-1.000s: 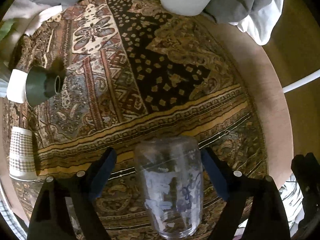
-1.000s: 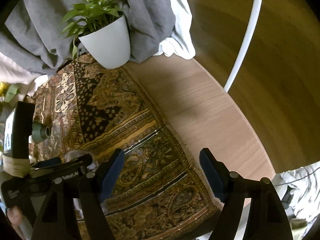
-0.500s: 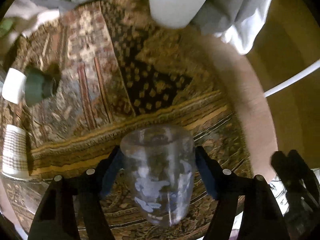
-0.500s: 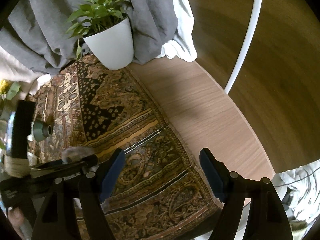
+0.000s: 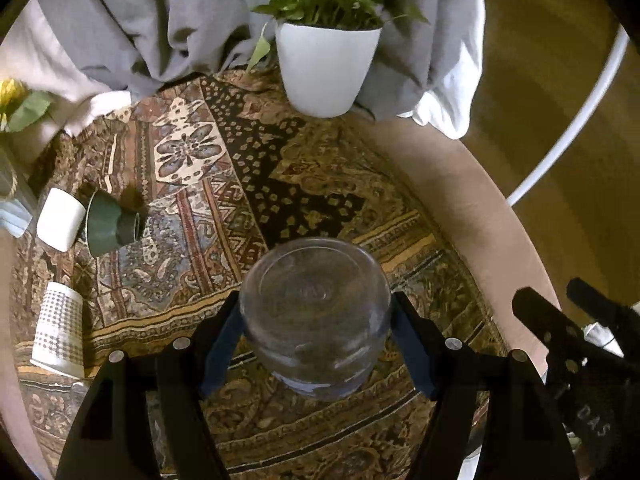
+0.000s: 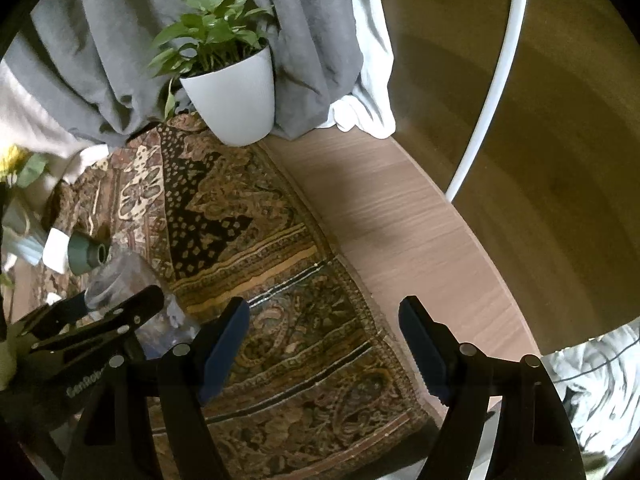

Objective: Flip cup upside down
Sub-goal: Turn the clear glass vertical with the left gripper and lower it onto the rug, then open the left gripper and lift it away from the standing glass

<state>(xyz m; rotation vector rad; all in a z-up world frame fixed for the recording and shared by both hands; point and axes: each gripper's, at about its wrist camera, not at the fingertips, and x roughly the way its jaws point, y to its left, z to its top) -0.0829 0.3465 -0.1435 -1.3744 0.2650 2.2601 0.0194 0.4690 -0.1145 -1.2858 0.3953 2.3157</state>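
Clear glass, the cup (image 5: 316,316) now sits pinched between the blue pads of the left gripper (image 5: 316,344), its round base turned up toward the camera; a second ago the pads stood spread on either side of it and its side wall faced the lens. It hangs over the patterned cloth (image 5: 248,184) near the table's front edge. The right gripper (image 6: 324,344) is spread wide, holding nothing, above the cloth's right border beside the bare wooden tabletop (image 6: 392,224), as before. The white plant pot (image 5: 326,72) stands at the far edge.
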